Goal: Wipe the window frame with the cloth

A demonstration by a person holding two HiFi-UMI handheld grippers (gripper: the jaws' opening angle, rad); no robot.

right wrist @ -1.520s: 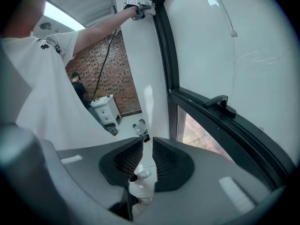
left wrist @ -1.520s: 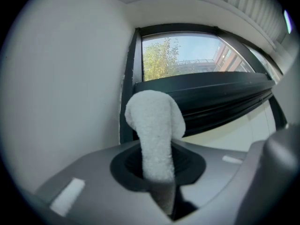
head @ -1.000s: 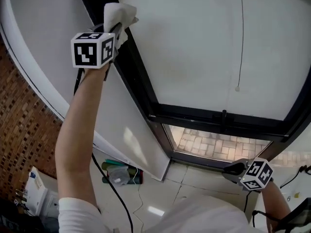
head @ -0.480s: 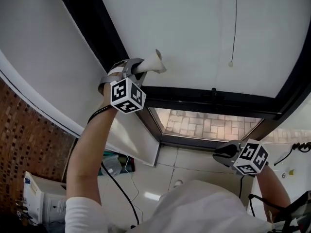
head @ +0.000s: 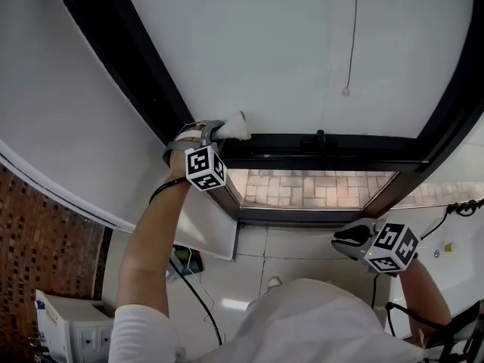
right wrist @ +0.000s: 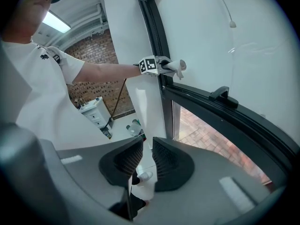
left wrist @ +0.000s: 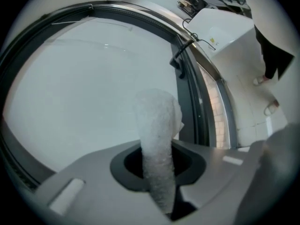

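At the corner where the left upright of the black metal window frame [head: 280, 144] meets its horizontal bar, the left tool [head: 219, 132] holds a rolled white terry cloth [head: 237, 126]. In the left gripper view the jaws are clamped on the cloth, which stands up between them as a thick, nubbly roll and points at the pale grey pane [head: 287, 44]. From the head view the cloth's free end lies at the top edge of the horizontal bar, just beside the upright; whether it presses on the bar or on the pane cannot be told. The person's bare left arm [head: 155, 233] reaches up to this tool, and the tool's marker cube sits just below the cloth.

Further right along the same bar, a small black window handle [head: 321, 137] stands upright, well apart from the cloth. A thin white pull cord with a bead at its end [head: 345, 91] hangs in front of the pane above the handle. Below the bar, pale brick paving [head: 302, 187] shows through a clear lower pane.

Low at the right, the right tool [head: 349, 237] is held near the person's white shirt [head: 318, 324], well away from the frame. In the right gripper view its ribbed dark jaws are drawn almost together with only a thin slit between them, and nothing is held there. A red-brown brick wall [head: 45, 240] and a white cabinet [head: 68, 327] stand at the far left.
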